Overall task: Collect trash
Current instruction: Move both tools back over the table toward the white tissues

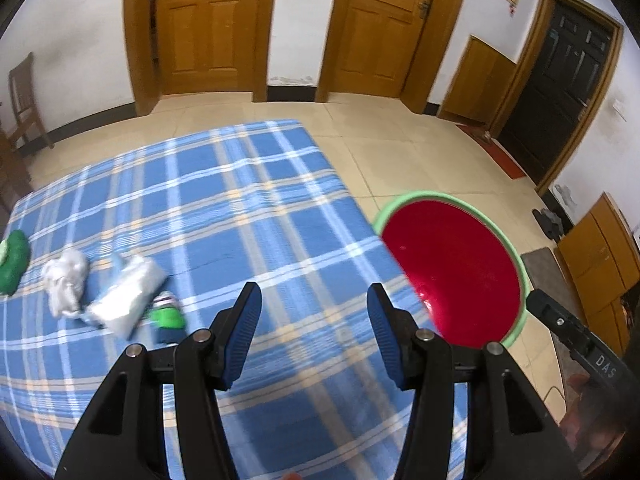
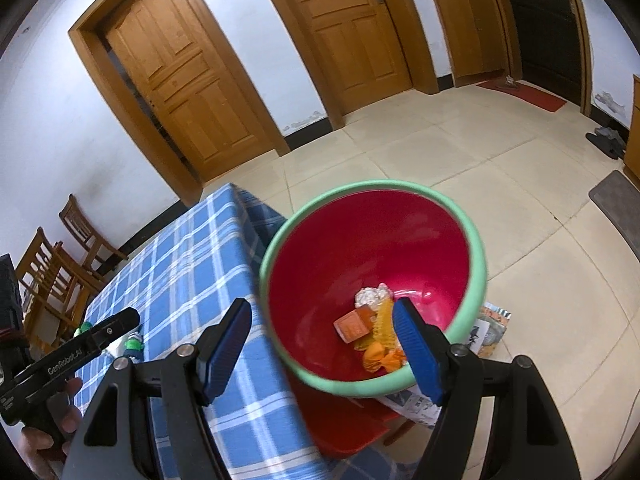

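Observation:
On the blue plaid tablecloth [image 1: 240,208], at its left side, lie a crumpled white tissue [image 1: 66,280], a white plastic packet [image 1: 124,300] and a small green wrapper [image 1: 168,316]. My left gripper [image 1: 314,300] hovers open over the cloth to their right, with nothing between its fingers. A red basin with a green rim [image 2: 360,240] stands beside the table edge. It holds an orange box [image 2: 352,326], orange wrappers [image 2: 380,356] and a white paper ball [image 2: 370,296]. Above the basin's near rim my right gripper [image 2: 322,312] is open and empty.
The basin [image 1: 452,264] rests on a red stool [image 2: 352,428], with printed paper bags [image 2: 492,328] on the floor beside it. A green object [image 1: 12,264] lies at the cloth's far left. Wooden chairs [image 2: 52,276] stand behind the table [image 2: 180,264]. A hand [image 2: 52,412] holds the left gripper's handle [image 2: 92,340].

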### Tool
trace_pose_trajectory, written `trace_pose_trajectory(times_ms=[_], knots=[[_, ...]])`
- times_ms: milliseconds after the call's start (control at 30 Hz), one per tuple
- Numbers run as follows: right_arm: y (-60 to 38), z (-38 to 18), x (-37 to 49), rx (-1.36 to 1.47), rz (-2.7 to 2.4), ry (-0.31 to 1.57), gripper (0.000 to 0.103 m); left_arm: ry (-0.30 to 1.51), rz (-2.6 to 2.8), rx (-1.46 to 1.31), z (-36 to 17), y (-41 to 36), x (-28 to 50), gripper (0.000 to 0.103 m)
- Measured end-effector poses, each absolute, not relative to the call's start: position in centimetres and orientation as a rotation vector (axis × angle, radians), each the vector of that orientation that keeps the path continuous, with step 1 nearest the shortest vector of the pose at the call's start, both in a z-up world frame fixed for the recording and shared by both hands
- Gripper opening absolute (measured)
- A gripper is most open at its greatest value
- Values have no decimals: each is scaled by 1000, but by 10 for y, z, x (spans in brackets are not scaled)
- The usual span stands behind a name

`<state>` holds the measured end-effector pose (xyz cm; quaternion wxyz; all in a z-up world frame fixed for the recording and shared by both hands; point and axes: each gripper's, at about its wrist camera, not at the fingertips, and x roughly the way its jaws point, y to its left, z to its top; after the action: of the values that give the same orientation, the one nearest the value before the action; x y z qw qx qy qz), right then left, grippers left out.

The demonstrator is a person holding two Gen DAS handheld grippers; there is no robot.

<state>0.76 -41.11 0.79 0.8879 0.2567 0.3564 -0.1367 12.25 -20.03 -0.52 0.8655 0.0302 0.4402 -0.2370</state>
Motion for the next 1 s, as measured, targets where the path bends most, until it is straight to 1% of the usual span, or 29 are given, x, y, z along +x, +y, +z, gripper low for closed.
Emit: trace_pose_trajectory(times_ms=[600,1000], knots=[[-328,16,56,437,-164,790,76,904,-265,-32,-4,-76,157,55],[-282,4,92,370,-104,849,76,926,-112,-53,-27,-16,195,55]])
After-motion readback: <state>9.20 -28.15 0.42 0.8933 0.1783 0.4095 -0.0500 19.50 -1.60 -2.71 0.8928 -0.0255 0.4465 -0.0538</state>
